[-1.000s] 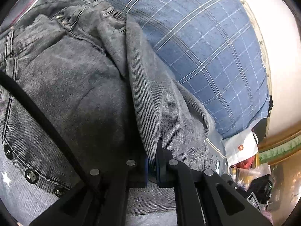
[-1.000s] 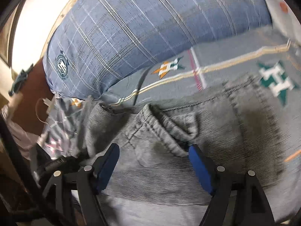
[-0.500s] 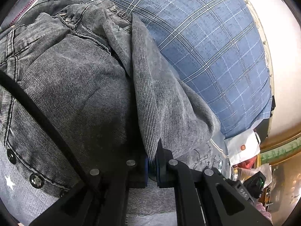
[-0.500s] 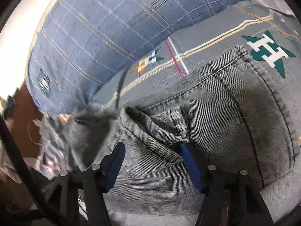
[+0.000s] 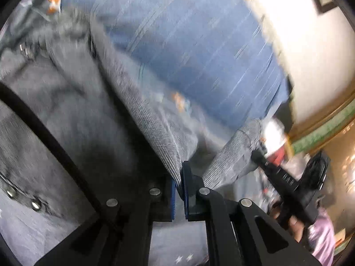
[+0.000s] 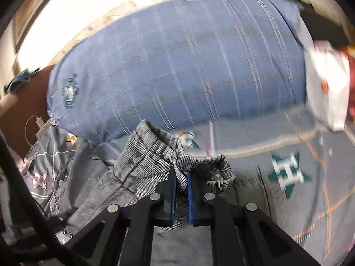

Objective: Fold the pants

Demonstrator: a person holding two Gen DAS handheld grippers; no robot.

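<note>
Grey corduroy pants (image 5: 77, 110) lie on a bed and are lifted at two points. My left gripper (image 5: 179, 168) is shut on a fold of their cloth, which rises in a taut ridge from the pads. In the right wrist view, my right gripper (image 6: 182, 175) has its jaws closing on a bunched hem of the pants (image 6: 144, 161), with the blue pads pressing the fabric and the hem raised off the sheet. The left wrist view also shows that right gripper (image 5: 257, 155), held by a hand (image 5: 292, 223), at the pants' far end.
A large blue plaid pillow (image 6: 177, 66) lies just behind the pants. The grey bedsheet (image 6: 288, 173) has star prints. A white bag (image 6: 328, 88) sits at the bed's right end. Cables (image 6: 33, 128) lie at the left. A pale wall is beyond.
The right jaws closed from wide open onto the pants' hem and lifted it. The left gripper rose with its fold, pulling the cloth taut. Both views are now blurred by motion.
</note>
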